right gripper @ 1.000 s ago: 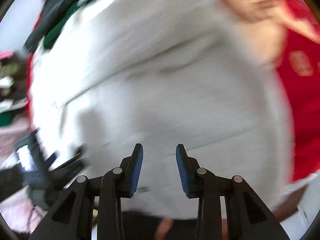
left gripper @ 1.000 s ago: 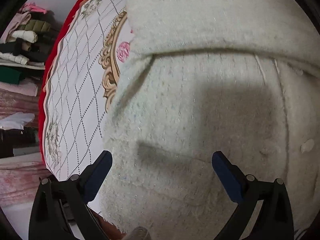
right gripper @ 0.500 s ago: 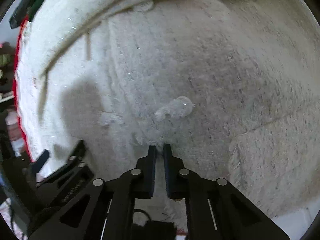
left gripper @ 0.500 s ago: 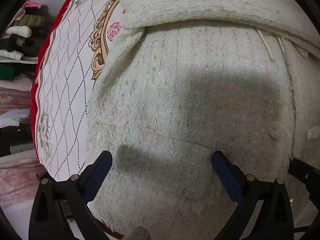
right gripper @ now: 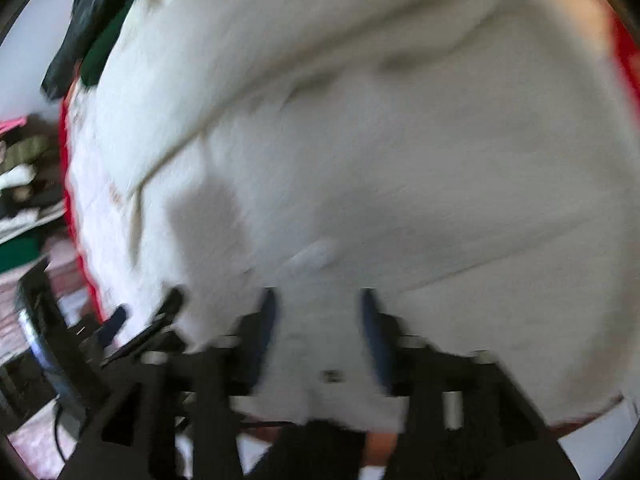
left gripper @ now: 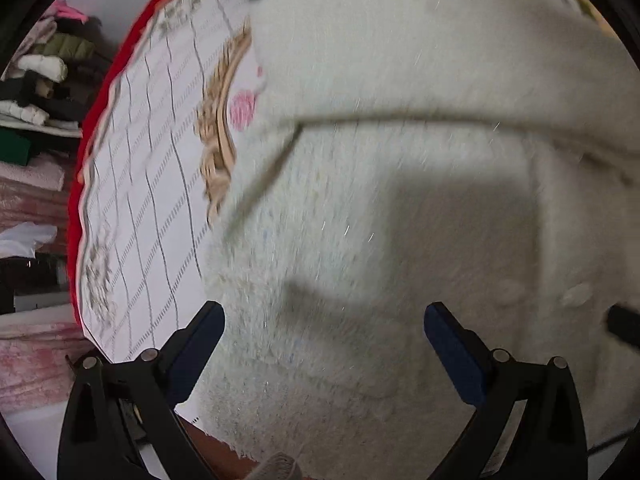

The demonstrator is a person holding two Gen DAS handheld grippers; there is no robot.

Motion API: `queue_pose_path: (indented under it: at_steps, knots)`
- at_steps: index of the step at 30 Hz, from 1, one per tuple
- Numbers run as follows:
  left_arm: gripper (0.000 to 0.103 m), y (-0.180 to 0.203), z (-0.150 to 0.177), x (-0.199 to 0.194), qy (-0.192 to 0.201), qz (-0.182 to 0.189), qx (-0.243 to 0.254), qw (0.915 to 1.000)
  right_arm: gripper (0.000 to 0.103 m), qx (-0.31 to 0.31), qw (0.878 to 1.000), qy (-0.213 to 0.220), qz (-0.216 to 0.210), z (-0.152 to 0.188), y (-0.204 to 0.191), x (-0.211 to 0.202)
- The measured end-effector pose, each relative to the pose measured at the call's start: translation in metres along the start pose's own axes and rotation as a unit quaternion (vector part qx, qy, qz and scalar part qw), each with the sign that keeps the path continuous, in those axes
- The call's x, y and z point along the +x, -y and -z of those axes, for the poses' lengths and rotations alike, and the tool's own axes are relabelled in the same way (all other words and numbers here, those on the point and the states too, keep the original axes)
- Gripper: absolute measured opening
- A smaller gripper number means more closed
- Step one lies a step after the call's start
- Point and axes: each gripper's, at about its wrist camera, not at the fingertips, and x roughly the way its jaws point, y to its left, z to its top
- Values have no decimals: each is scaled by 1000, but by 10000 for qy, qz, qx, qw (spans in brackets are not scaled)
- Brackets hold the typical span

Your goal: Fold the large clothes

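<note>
A large cream fuzzy jacket [left gripper: 400, 200] lies spread on a table, a folded band across its far part. It also fills the blurred right wrist view [right gripper: 360, 160]. My left gripper [left gripper: 324, 336] is open wide and empty above the jacket's near hem. My right gripper [right gripper: 318, 320] is open, its blue pads apart over the near hem, holding nothing. The left gripper's fingers [right gripper: 120, 320] show at the lower left of the right wrist view.
The table carries a white patterned cloth [left gripper: 140, 220] over a red cover [left gripper: 76, 208]. Shelves with stacked folded clothes [left gripper: 36, 80] stand to the left. Dark green and black garments [right gripper: 88, 32] lie at the far end.
My right gripper has opened from nearly shut and pulled back from the hem. My left gripper has drawn back a little, staying open.
</note>
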Motion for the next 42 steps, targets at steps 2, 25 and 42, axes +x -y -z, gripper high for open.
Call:
queue_pose_path:
  at_steps: [2,25,42]
  knots:
    - [103,12,-7,-10,147,45,28,9999,54,-39,9975,349,617,-3,21,-26]
    - [103,145,8,-69,327,-2141,-775,9732,49,-2394,9649,184,1061,-119,217,-156]
    - [103,399,72,-108,284,-1943,1148,9738,59,-1718,9576,-62,2313,-124,468,-272]
